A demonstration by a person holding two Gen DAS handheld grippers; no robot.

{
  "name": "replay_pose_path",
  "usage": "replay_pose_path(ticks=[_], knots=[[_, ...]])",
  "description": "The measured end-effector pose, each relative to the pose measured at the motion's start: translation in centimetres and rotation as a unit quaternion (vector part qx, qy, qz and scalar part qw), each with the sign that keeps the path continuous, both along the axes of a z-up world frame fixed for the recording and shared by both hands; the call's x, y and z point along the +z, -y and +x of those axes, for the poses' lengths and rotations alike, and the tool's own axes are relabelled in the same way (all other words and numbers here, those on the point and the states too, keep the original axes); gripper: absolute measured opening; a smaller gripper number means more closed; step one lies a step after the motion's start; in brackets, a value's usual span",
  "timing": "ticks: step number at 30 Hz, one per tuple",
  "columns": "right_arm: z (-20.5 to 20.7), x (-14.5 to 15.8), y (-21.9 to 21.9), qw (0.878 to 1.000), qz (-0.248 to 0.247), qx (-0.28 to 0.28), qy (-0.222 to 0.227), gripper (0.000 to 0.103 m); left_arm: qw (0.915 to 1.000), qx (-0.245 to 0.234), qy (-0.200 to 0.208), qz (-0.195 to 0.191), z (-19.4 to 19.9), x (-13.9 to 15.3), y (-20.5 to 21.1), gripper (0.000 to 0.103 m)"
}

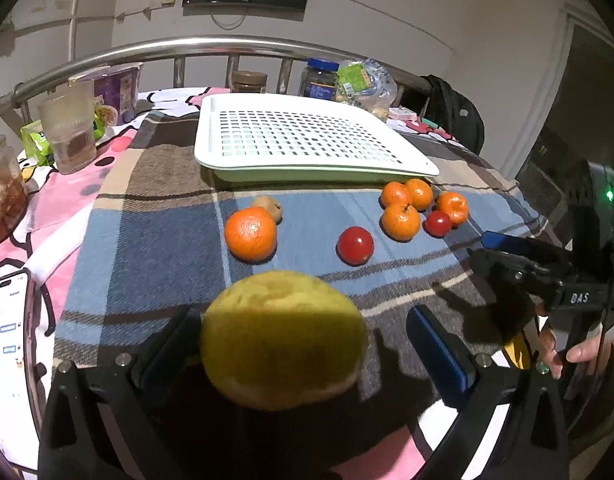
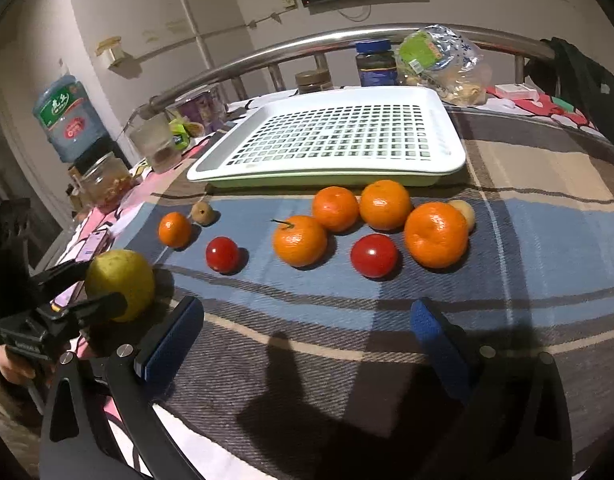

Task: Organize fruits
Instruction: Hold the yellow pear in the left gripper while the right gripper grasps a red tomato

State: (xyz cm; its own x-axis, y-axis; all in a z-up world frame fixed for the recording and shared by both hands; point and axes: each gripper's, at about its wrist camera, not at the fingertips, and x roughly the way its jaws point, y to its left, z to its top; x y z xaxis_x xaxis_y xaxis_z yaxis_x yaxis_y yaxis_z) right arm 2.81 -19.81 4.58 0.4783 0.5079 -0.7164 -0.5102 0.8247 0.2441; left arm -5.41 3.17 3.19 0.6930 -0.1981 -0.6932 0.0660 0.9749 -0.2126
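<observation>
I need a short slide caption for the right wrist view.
Open right gripper faces oranges and tomatoes before an empty white tray.

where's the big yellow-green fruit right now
The yellow-green fruit sits between the left tool's fingers, low centre in the left wrist view, nearer than the lone orange.

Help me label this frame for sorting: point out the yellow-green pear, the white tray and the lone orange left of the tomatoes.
yellow-green pear (image 1: 283, 340), left wrist view, middle of its skin.
white tray (image 2: 447, 160), right wrist view, front right rim.
lone orange (image 1: 250, 233), left wrist view, centre of its peel.
</observation>
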Motion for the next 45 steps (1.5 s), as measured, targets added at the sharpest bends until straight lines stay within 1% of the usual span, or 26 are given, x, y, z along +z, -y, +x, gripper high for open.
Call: replay_pose_path(ticks=[8, 13, 15, 17, 18, 20, 23, 24, 25, 26, 30, 31, 34, 36, 39, 40, 45], knots=[[0.3, -0.3, -0.9, 1.0, -0.017, -0.004, -0.007, 0.103, 1.0, -0.003, 0.002, 0.002, -0.7, 0.1, 0.2, 0.103], [0.3, 0.2, -1.6, 0.999, -0.03, -0.009, 0.006, 0.103, 1.0, -0.006, 0.001, 0.008, -1.0, -0.1, 0.2, 0.103], [0.6, 0.2, -1.8, 0.999, -0.042, -0.015, 0.011, 0.1, 1.0, -0.004, 0.001, 0.008, -0.9, -0.2, 0.1, 0.103], [0.9, 0.1, -1.9, 0.997, -0.063, -0.028, 0.02, 0.094, 0.9999, 0.0, -0.001, 0.01, -0.7, -0.3, -0.1, 0.101], [1.2, 0.1, -1.9, 0.997, -0.067, -0.031, 0.018, 0.091, 0.9999, 0.003, -0.002, 0.011, -0.7, -0.3, -0.2, 0.098], [1.7, -0.2, -1.7, 0.997, -0.069, -0.036, 0.012, 0.08, 0.9999, 0.009, -0.002, 0.014, -0.6, -0.4, -0.4, 0.093], [2.4, -0.8, -1.5, 0.996, -0.081, -0.043, 0.006, 0.072, 0.9998, 0.014, -0.004, 0.012, -0.6, -0.5, -0.7, 0.089], [2.6, -0.9, -1.5, 0.995, -0.084, -0.045, 0.006, 0.072, 0.9998, 0.016, -0.005, 0.013, -0.5, -0.5, -0.8, 0.086], [2.8, -1.1, -1.5, 0.995, -0.086, -0.047, 0.006, 0.069, 0.9997, 0.018, -0.005, 0.015, -0.4, -0.6, -0.9, 0.082], [2.9, -1.1, -1.6, 0.995, -0.089, -0.048, 0.009, 0.063, 0.9996, 0.022, -0.008, 0.017, -0.2, -0.7, -1.1, 0.079], [3.4, -1.5, -1.8, 0.993, -0.105, -0.055, 0.013, 0.051, 0.9996, 0.023, -0.016, 0.004, 0.1, -1.0, -1.7, 0.078], [3.6, -1.5, -1.8, 0.993, -0.107, -0.056, 0.013, 0.046, 0.9996, 0.023, -0.017, 0.001, 0.2, -1.0, -1.8, 0.078], [4.0, -1.5, -1.7, 0.992, -0.109, -0.063, 0.014, 0.041, 0.9995, 0.021, -0.023, 0.001, 0.3, -0.9, -1.8, 0.078], [4.3, -1.5, -1.6, 0.992, -0.107, -0.068, 0.014, 0.04, 0.9994, 0.018, -0.03, 0.0, 0.5, -0.8, -1.7, 0.077], [4.6, -1.8, -1.8, 0.992, -0.11, -0.066, 0.009, 0.035, 0.9985, 0.011, -0.043, -0.031, 0.9, -0.7, -2.0, 0.077], [4.7, -1.9, -1.7, 0.992, -0.109, -0.065, 0.006, 0.031, 0.9983, 0.008, -0.044, -0.037, 0.9, -0.6, -2.0, 0.077], [4.3, -1.3, -1.2, 0.995, -0.085, -0.058, 0.0, 0.03, 0.999, 0.002, -0.034, -0.029, 1.2, 0.4, -1.1, 0.077]])
